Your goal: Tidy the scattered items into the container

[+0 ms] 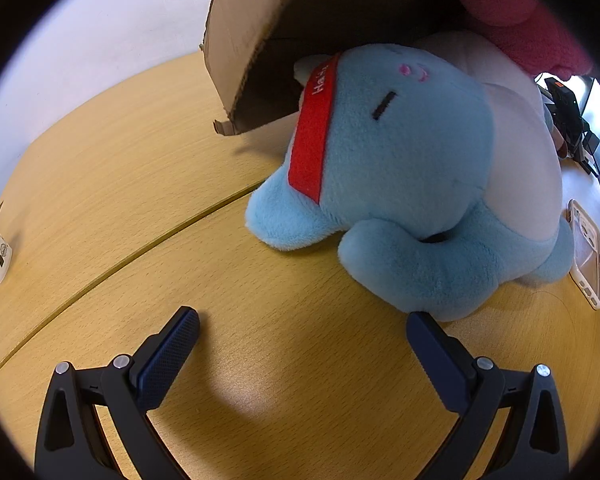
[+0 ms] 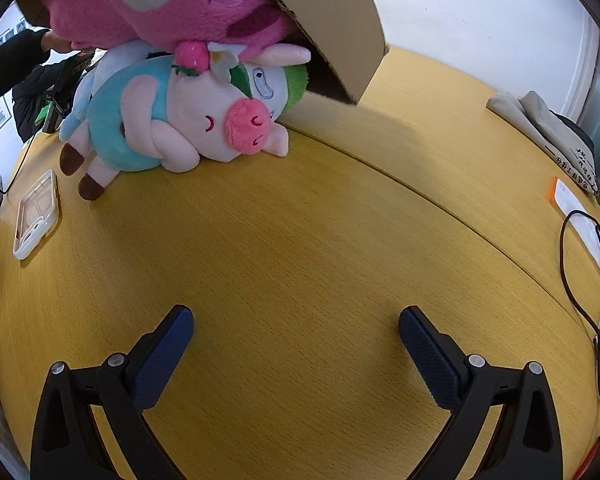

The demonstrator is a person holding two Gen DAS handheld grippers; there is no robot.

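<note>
Since both the left claw [image 1: 302, 336] and right claw [image 2: 296, 332] gape wide and empty over the bench [image 2: 300, 240], close the left around the blue plush [image 1: 400, 184] first, squeezing its body firmly

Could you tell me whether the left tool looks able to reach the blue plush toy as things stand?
Probably yes: the left tool is open, the blue plush toy lies just ahead beside its right finger, and only bare table lies between.

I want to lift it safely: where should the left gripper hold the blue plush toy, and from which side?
Probably the near rounded foot of the blue plush toy: it bulges toward the open left gripper. Approach forward and rightward along the table.
</note>
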